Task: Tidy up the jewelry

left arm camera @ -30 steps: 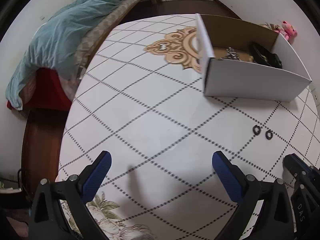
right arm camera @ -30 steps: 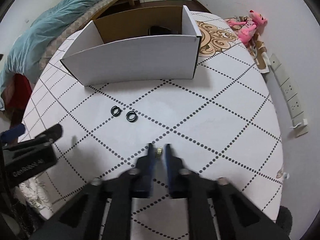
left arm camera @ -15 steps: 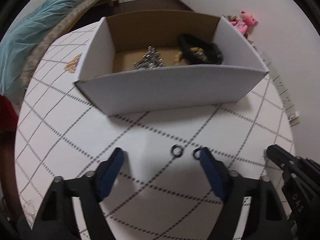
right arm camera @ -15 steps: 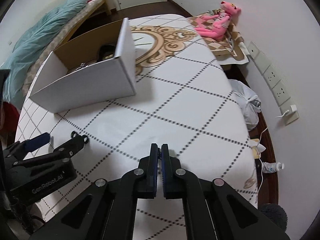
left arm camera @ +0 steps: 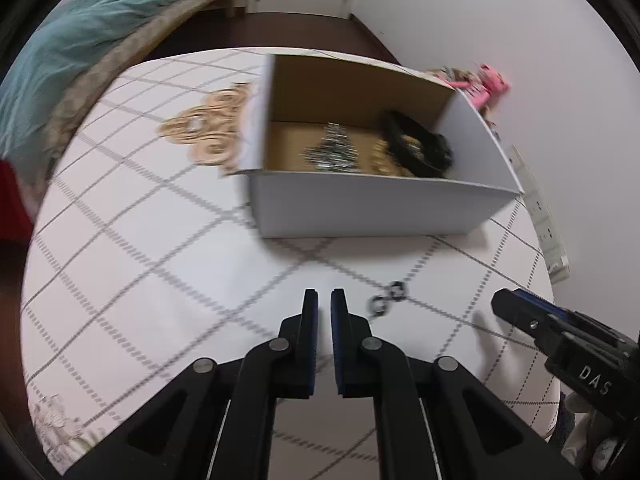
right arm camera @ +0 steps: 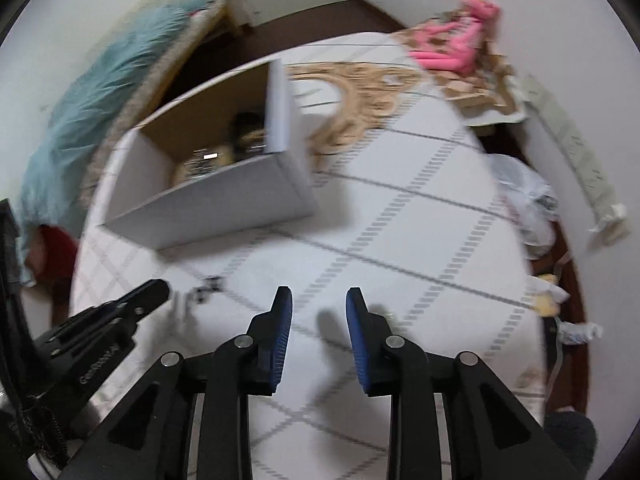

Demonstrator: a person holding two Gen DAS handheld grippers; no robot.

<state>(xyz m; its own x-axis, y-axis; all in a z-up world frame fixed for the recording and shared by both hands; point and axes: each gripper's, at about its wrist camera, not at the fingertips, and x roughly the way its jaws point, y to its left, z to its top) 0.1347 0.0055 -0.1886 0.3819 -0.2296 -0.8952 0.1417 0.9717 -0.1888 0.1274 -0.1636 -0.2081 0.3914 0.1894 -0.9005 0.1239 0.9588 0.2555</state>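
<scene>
The left gripper (left arm camera: 324, 300) is hovering with jaws just closed on nothing beside 2 black rings (left arm camera: 387, 298) lying on the table (left arm camera: 140, 240) before the box (left arm camera: 380, 208), while the right gripper (right arm camera: 319, 300) is opening, empty.

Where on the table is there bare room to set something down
Free: the wide tablecloth left of the white box, and the stretch right of it toward the table's edge. Crowded: the box's floor, and the strip before it, where two black rings lie by the left gripper.
</scene>
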